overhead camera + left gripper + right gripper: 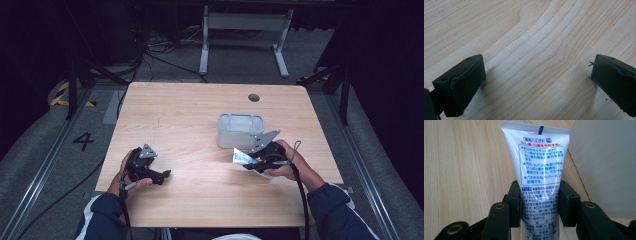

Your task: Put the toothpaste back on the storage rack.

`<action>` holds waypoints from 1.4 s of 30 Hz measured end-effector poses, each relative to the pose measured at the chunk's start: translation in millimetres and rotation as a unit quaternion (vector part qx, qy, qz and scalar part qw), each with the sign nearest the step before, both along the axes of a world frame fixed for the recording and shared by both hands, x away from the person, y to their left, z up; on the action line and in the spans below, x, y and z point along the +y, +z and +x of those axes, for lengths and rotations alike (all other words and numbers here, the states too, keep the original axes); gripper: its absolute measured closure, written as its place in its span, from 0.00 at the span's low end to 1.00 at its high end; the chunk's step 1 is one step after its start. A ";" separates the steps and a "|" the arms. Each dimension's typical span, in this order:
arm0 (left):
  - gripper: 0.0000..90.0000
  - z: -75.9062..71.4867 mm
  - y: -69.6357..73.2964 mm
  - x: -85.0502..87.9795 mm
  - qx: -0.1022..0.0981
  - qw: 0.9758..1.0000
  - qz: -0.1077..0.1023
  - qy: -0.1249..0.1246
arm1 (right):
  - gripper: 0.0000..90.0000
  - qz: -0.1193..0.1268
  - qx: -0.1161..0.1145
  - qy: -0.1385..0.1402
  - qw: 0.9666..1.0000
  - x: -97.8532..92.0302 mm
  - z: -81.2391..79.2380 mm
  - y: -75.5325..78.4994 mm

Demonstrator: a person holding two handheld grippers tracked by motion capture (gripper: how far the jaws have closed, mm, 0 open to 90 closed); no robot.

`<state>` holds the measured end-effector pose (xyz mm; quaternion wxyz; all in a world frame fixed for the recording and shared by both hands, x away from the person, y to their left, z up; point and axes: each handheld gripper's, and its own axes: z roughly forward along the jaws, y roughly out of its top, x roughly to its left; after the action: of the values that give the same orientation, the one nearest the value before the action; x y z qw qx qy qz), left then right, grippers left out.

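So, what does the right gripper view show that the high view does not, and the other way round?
Right gripper view alone: the blue and red Japanese print on the white toothpaste tube, and the claw pads pressing its sides. High view alone: the whole wooden table, the translucent plastic bin as a whole, the left claw with jaws apart, and the person's sleeves. Both: the right claw holding the tube beside the bin.
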<state>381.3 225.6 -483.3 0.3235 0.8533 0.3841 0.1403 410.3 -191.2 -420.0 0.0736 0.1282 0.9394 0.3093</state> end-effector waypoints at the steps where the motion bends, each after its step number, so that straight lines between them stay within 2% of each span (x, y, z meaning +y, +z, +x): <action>1: 0.00 -0.2 0.1 -0.1 0.001 1.000 0.000 0.001 | 0.68 0.003 -0.003 0.001 1.000 -2.6 -0.2 1.4; 12: 0.00 -0.5 -0.1 0.0 0.002 1.000 -0.002 0.001 | 0.70 0.048 -0.005 -0.017 0.999 -20.5 -1.5 11.4; 20: 0.00 -0.5 -0.1 0.0 0.002 1.000 -0.002 0.001 | 0.70 0.067 -0.006 -0.019 0.998 -24.4 -3.4 15.2; 25: 0.00 -0.4 -0.1 0.0 0.001 1.000 -0.002 0.001 | 0.70 0.077 -0.022 -0.018 0.997 -24.0 -6.2 19.2; 29: 0.00 -0.5 -0.1 0.0 0.002 1.000 -0.002 0.001 | 0.70 0.097 -0.040 -0.020 0.994 -24.6 -9.9 25.8; 35: 0.00 -0.5 -0.1 0.0 0.002 1.000 -0.001 0.001 | 0.70 0.134 -0.059 -0.023 0.989 -27.9 -16.0 38.8; 42: 0.00 -0.5 -0.1 0.0 0.002 1.000 -0.002 0.001 | 0.70 0.155 -0.073 -0.023 0.985 -30.7 -19.9 49.1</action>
<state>380.8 225.5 -483.4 0.3241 0.8525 0.3861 0.1382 390.4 -221.9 -370.8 0.1284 0.1370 0.8690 0.4579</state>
